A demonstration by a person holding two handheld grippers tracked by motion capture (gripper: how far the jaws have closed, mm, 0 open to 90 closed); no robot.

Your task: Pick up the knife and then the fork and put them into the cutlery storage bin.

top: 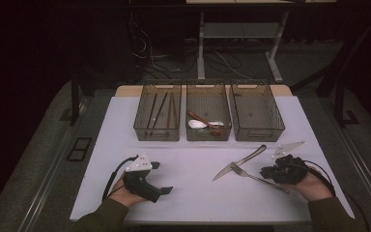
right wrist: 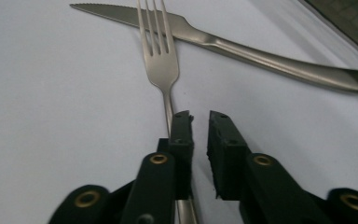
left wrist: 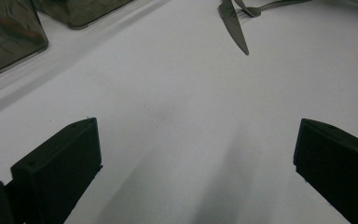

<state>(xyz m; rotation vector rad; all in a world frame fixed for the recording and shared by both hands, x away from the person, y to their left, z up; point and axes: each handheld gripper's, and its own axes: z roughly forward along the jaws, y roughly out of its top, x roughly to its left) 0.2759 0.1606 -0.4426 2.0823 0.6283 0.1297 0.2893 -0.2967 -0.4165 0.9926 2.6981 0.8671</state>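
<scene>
A steel fork [top: 261, 180] and a steel knife [top: 239, 163] lie on the white table [top: 193, 193] at the right. In the right gripper view the tines of the fork [right wrist: 161, 60] rest across the blade of the knife [right wrist: 242, 44]. My right gripper [right wrist: 200, 119] hovers over the fork's handle with its jaws almost together and nothing between them; the handle runs under one jaw. In the high view this right gripper [top: 264, 172] sits at the fork's near end. My left gripper [top: 162, 178] rests at the front left, open and holding nothing [left wrist: 198, 140].
Three see-through grey bins stand in a row at the back. The left bin [top: 157, 133] holds dark chopsticks [top: 158, 110]. Spoons [top: 198, 124] lie in the middle bin [top: 208, 136], and the right bin [top: 257, 134] looks bare inside. Bare table separates the two grippers.
</scene>
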